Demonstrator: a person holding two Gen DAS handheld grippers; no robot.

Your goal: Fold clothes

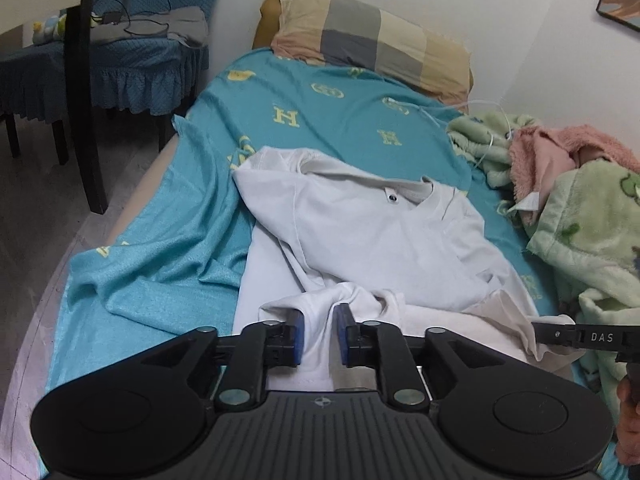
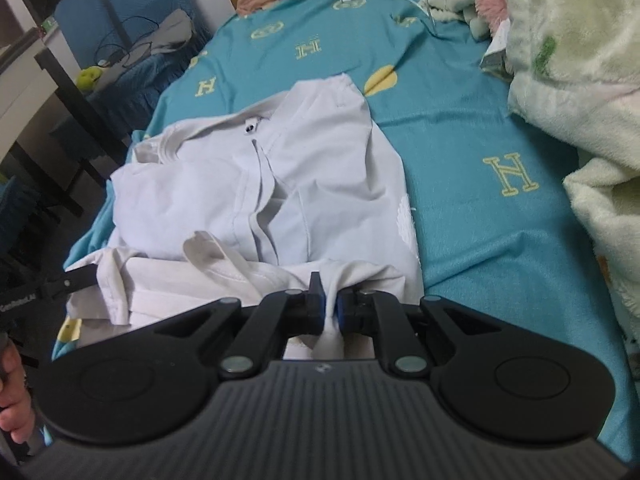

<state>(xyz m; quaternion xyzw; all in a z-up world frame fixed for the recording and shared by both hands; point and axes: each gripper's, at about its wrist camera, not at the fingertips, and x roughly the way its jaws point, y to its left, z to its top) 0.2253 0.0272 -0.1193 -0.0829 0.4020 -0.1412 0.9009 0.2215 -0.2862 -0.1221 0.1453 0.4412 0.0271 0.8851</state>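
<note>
A white shirt (image 1: 360, 236) (image 2: 256, 200) lies on the teal bedsheet (image 1: 168, 240) (image 2: 480, 208), collar and dark button toward the pillow, sides folded inward and rumpled. My left gripper (image 1: 320, 316) is shut on the shirt's near hem, white cloth bunched between its blue pads. My right gripper (image 2: 330, 300) is shut on the same hem further right, a narrow fold pinched between its fingers. In the left wrist view the right gripper's black finger (image 1: 560, 334) pokes in from the right edge. The right wrist view shows the left gripper's black finger (image 2: 76, 280) at the left.
A checked pillow (image 1: 372, 40) lies at the bed's head by the wall. Green and pink fleece blankets (image 1: 580, 208) (image 2: 568, 40) are heaped along the right side. A blue-covered chair (image 1: 132, 64) with cables stands left of the bed, beside a dark table leg (image 1: 86, 100).
</note>
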